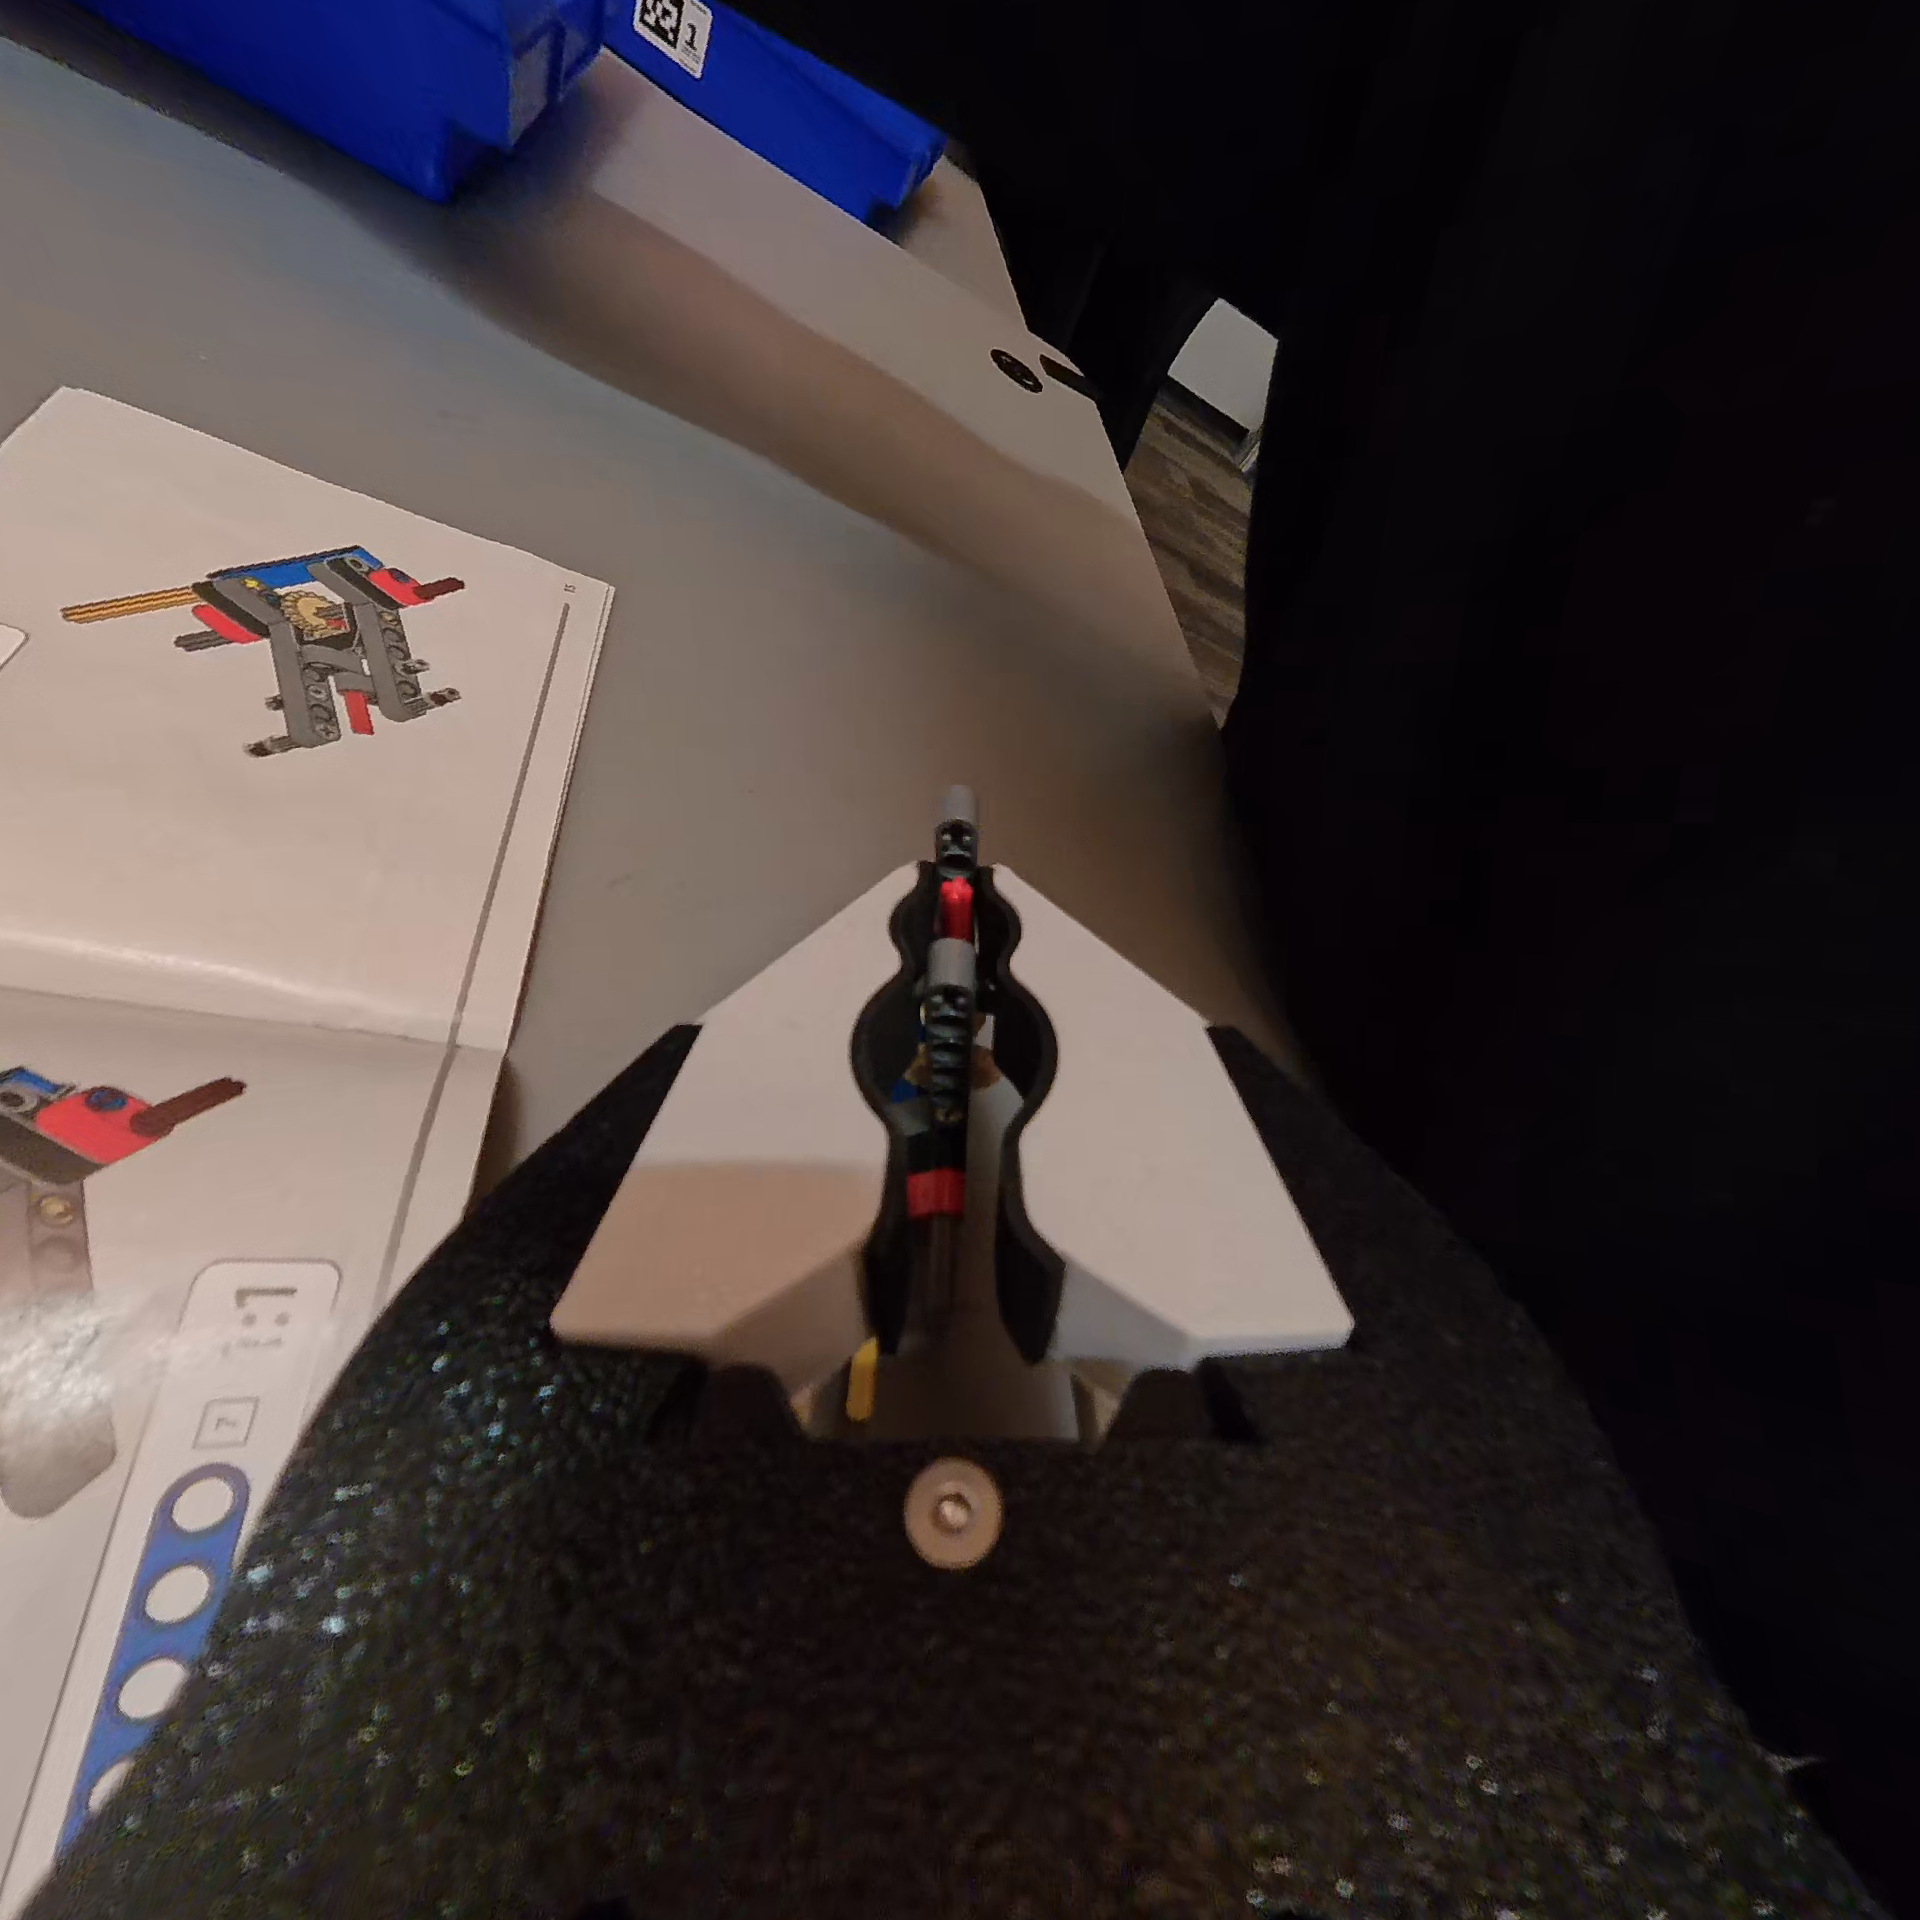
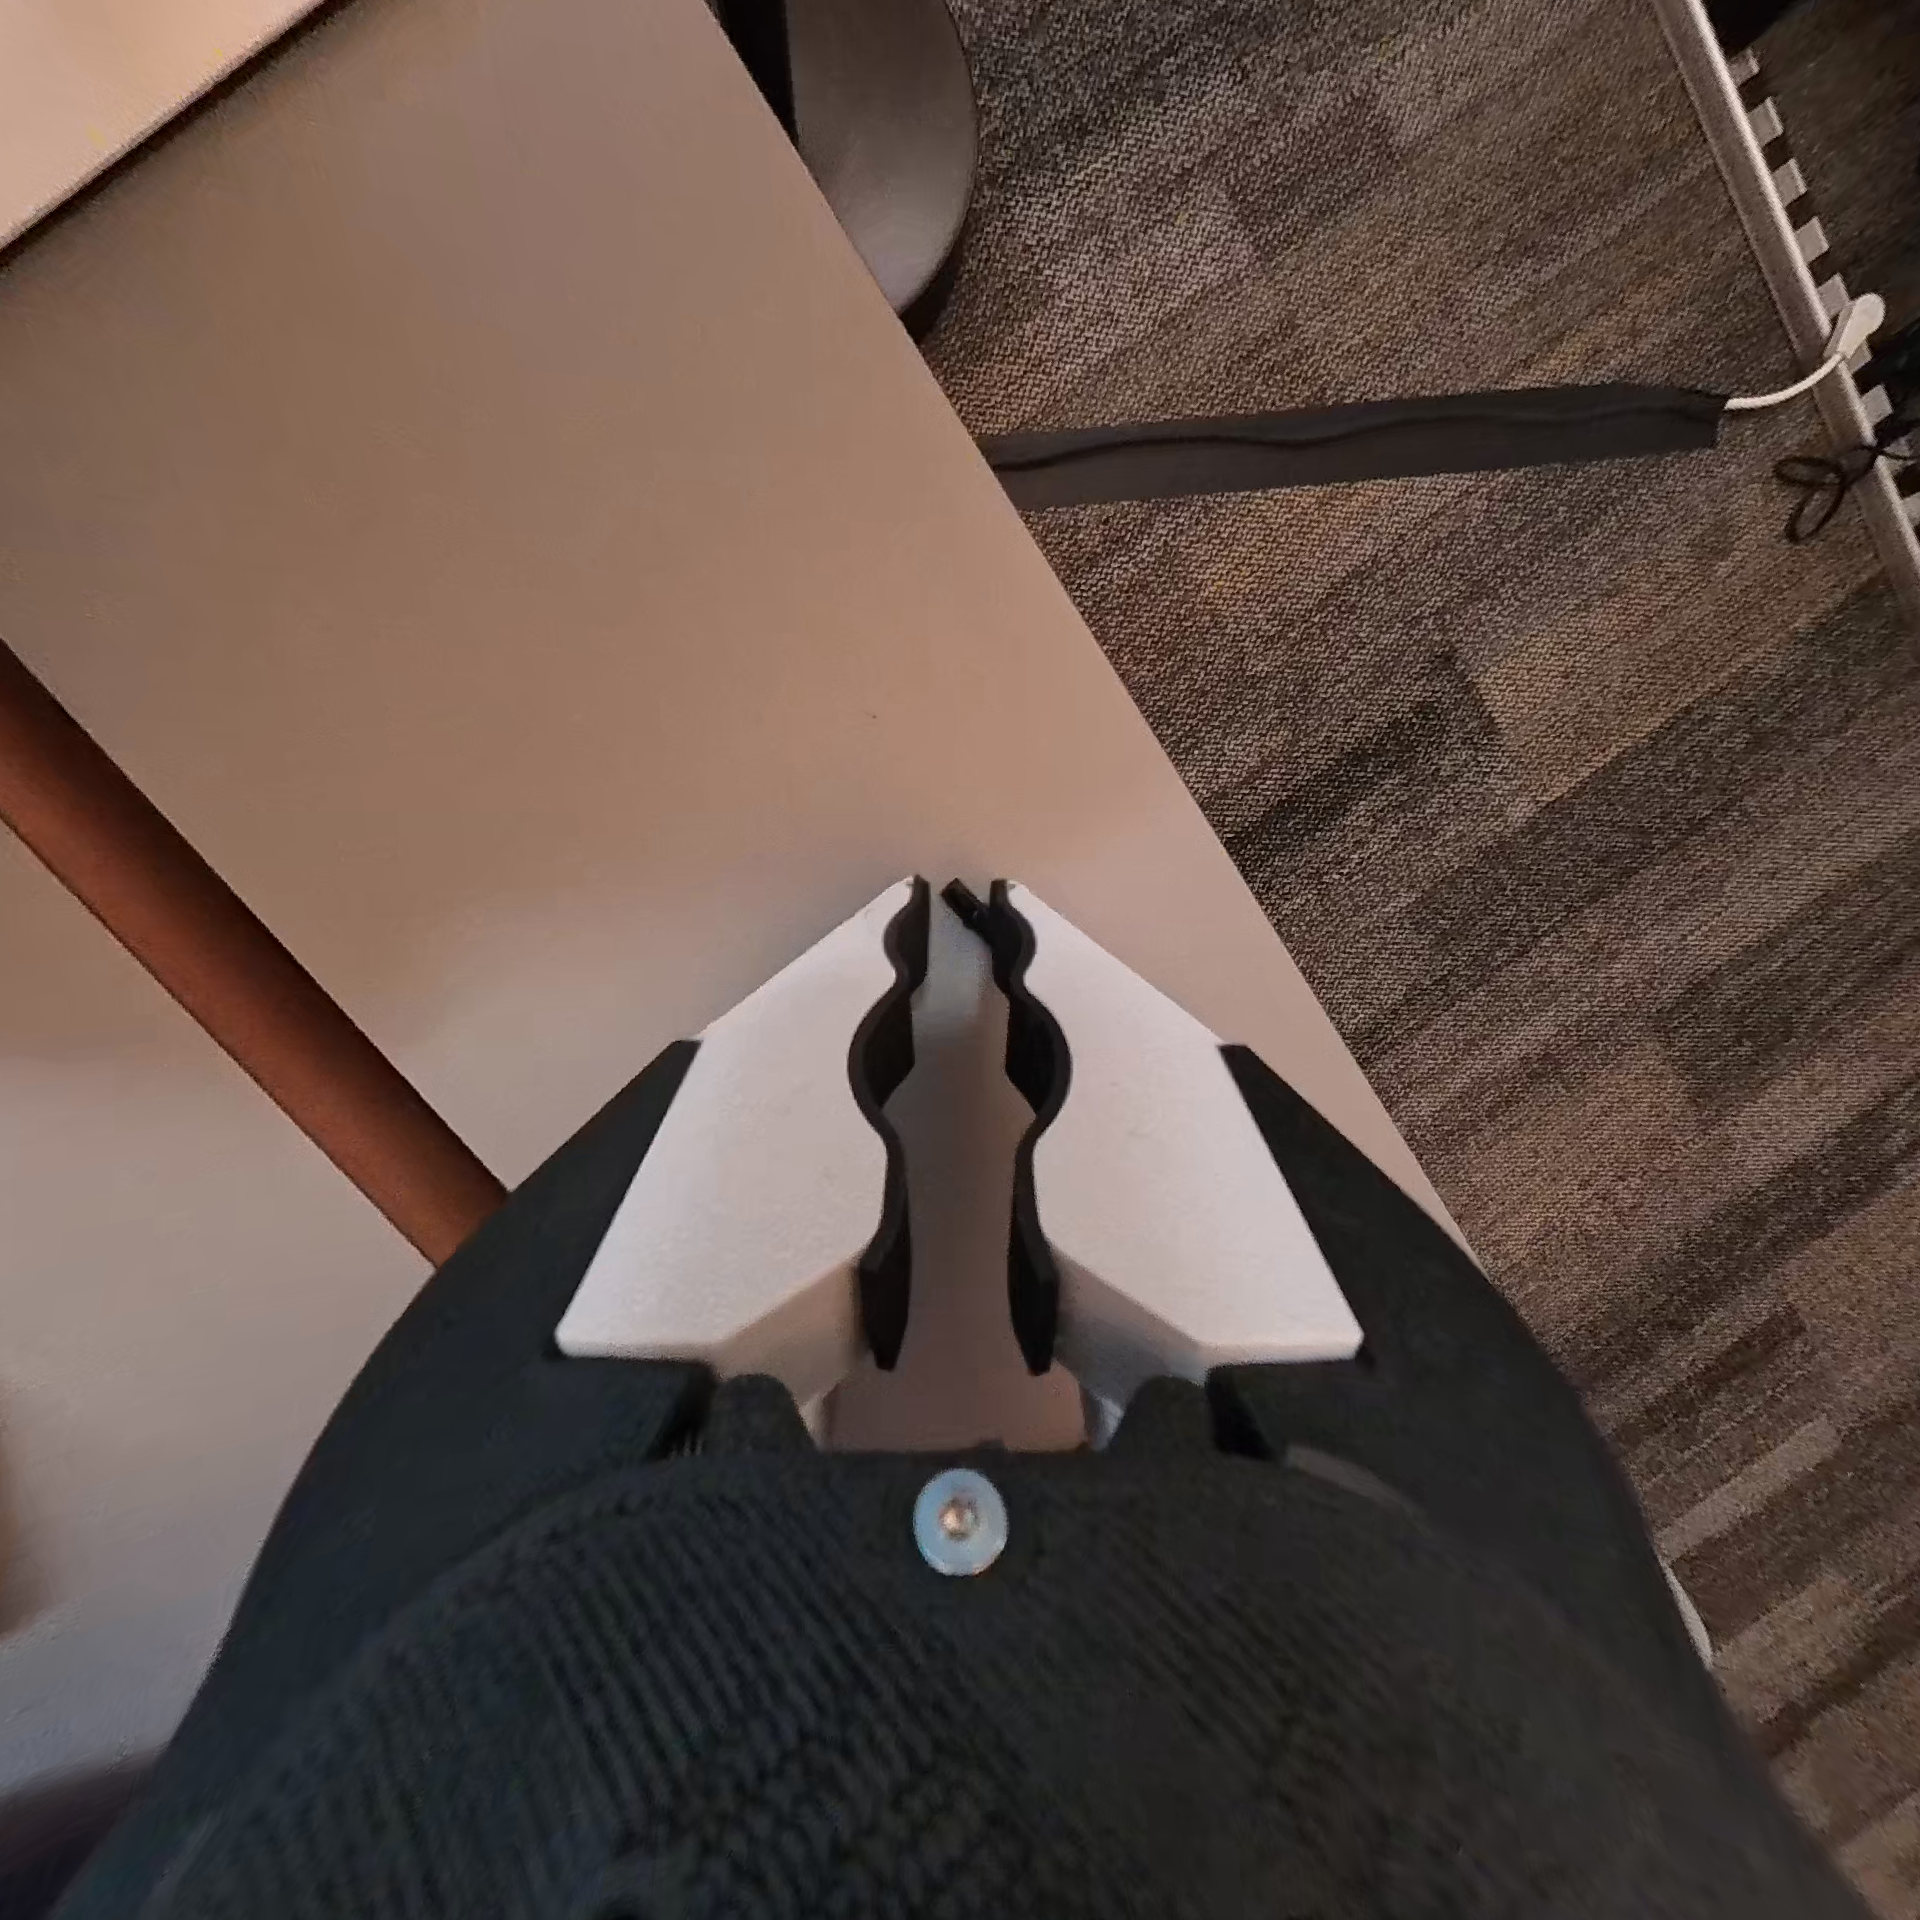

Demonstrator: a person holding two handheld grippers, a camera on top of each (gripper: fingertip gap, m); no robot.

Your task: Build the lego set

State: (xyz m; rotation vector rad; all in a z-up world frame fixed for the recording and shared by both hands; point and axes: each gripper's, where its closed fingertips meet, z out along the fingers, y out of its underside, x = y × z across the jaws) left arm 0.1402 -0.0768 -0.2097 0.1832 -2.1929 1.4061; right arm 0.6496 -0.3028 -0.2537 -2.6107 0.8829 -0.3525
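- My left claw (image 1: 956, 883) is clenched on the lego build (image 1: 948, 1049), a narrow stack of black, grey, red and blue parts seen edge-on between the jaws.
- A grey pin end and a black connector of the build poke out past the fingertips; a yellow bit shows at the rear, near the claw body.
- The build is held above the table (image 1: 727, 436), clear of its surface as far as I can tell.
- Left of this claw, the instruction booklet (image 1: 291, 831) lies open and flat on the table, showing drawings of the model.
- At the table's far edge sit two blue bins (image 1: 395, 94), side by side; one carries a small black-and-white marker tag.
- My right claw (image 2: 958, 894) has its jaws nearly together, with a narrow gap between them.
- A small black piece (image 2: 964, 902) sits at the tips against the right-hand finger; I cannot tell whether it is pinched.
- This claw hangs over the bare table (image 2: 468, 540), near its edge.
- Beyond the edge: patterned carpet (image 2: 1455, 779), a black floor strip (image 2: 1351, 442), a round grey base (image 2: 883, 135).
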